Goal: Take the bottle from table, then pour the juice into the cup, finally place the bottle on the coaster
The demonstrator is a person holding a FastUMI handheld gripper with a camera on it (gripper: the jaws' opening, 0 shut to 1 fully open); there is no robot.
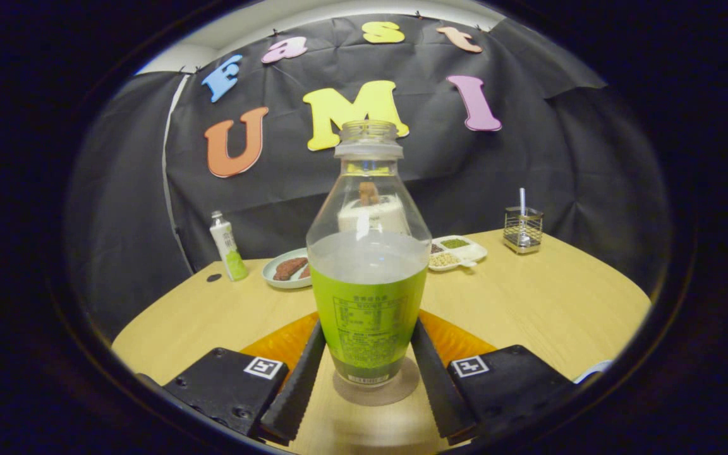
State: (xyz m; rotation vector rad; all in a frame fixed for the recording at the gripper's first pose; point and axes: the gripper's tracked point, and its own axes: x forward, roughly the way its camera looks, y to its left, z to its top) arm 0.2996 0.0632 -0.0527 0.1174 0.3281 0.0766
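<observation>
- The gripper [367, 379] is held low and level over the wooden table [528, 309], and it looks forward along its two black ribbed fingers [297, 385].
- The jaws stand apart, one finger on each side of the juice bottle [368, 278]. The fingers are very near the lower body of the bottle, but I cannot tell if they touch it, so a grip is not sure.
- The bottle stands upright between the fingers. Its cap is off and its mouth is open. It has a green label, and the liquid inside reaches about the top edge of this label.
- Under the bottle there is a round, pale brown coaster [395, 388], and the bottle stands on it.
- An orange mat [459, 341] lies on the table just behind the bottle, and it shows on both sides of it.
- A white cup [373, 215] is seen through the clear upper part of the bottle, so it stands beyond the bottle.
- Farther away there is a plate with brown food [288, 268], a white divided dish with beans [455, 251], a wire holder [522, 230], and a second small bottle [228, 246] near the cloth wall.
</observation>
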